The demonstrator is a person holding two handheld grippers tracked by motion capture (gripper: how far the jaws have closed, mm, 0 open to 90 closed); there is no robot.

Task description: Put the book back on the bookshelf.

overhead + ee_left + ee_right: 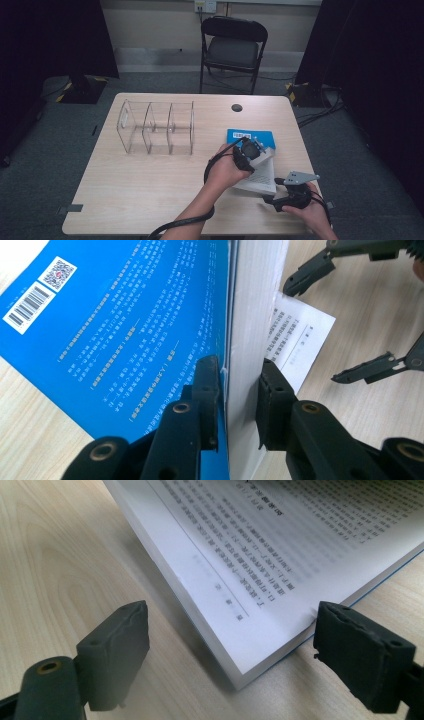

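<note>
Grey carpet and dark curtains surround a pale wooden table (pixel 150 185); a black folding chair (pixel 233 47) stands beyond its far edge. High view: a clear acrylic three-compartment organiser (pixel 156 127) stands upright on the table, and the blue-covered paperback book (pixel 255 162) lies open well to the right of that organiser, its blue cover (pixel 250 136) toward the far edge and its white pages toward the person. The left gripper (pixel 248 150), held in the left hand (pixel 225 172), sits over the book's middle. The right gripper (pixel 290 192), with its grey three-cornered plate on top, is in the right hand (pixel 310 212) just beside the book's near right corner. A small dark round disc (pixel 237 107) lies on the table beyond the book.

Left gripper view: the left gripper (pixel 239 390) has its jaws straddling a raised block of pages (pixel 250 330). One jaw presses the blue back cover, which carries a barcode and a QR code; the other lies against the white page edges. They appear closed onto that stack. The right gripper (pixel 345 322) shows farther off, jaws spread, with a corner of printed page between them.

Right gripper view: the right gripper (pixel 230 650) is wide open and grips nothing. The book's corner (pixel 240 630) lies flat on the table between the jaws; the right-hand jaw sits just beside the page edge, and whether it touches is unclear.
</note>
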